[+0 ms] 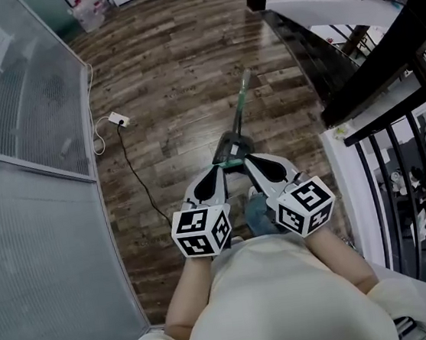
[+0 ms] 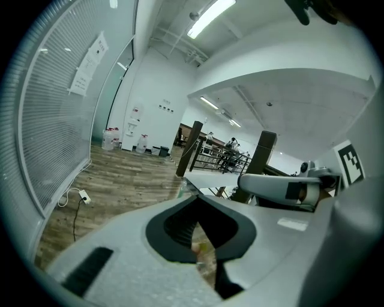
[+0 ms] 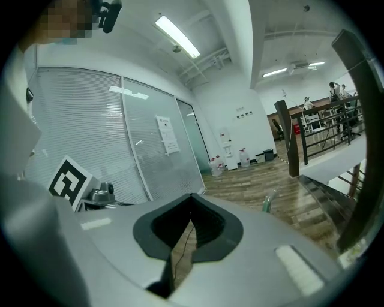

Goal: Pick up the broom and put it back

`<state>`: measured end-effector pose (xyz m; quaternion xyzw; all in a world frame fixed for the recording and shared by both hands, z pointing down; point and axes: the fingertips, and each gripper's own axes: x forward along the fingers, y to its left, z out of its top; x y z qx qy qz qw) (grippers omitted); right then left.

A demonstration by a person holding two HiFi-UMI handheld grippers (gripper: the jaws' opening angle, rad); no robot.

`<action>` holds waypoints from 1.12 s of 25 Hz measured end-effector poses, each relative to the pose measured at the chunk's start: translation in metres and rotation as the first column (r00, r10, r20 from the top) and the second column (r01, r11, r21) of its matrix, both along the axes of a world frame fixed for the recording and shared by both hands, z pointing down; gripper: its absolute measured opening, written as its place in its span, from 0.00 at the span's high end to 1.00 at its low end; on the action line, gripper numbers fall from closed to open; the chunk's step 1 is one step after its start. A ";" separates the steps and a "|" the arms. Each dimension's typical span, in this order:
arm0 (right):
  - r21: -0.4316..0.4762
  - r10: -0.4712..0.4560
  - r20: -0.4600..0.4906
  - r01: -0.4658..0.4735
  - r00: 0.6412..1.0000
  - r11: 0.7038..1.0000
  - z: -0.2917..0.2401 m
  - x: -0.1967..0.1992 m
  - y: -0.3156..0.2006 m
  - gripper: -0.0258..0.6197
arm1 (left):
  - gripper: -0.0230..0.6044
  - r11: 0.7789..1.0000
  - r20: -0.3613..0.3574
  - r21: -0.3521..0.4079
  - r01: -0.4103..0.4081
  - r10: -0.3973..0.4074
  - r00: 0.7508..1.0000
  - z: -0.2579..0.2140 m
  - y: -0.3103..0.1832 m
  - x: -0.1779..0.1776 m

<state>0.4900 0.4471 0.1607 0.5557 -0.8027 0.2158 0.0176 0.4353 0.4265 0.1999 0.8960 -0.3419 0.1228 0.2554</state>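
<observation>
The broom [image 1: 241,108] seems to be squeezed between the left gripper [image 1: 217,169] and right gripper [image 1: 249,162], both sets of jaws closed on nothing (steadier for carrying, probably).

Ahead of you the broom [image 1: 240,110] stretches over the floor [image 1: 177,62], with the partition [image 1: 26,150] left and the railing [image 1: 384,120] right.
</observation>
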 end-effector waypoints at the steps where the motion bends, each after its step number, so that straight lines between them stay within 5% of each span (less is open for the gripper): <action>1: 0.002 -0.004 0.001 0.004 1.000 1.000 -0.001 0.006 -0.005 0.95 | 0.96 1.000 -0.001 0.001 0.001 -0.001 1.000 -0.001 -0.004 0.006; 28: -0.012 -0.149 -0.009 0.149 0.989 0.989 0.015 0.111 -0.107 0.95 | 0.96 0.997 0.065 0.055 0.052 -0.056 0.996 0.026 -0.104 0.128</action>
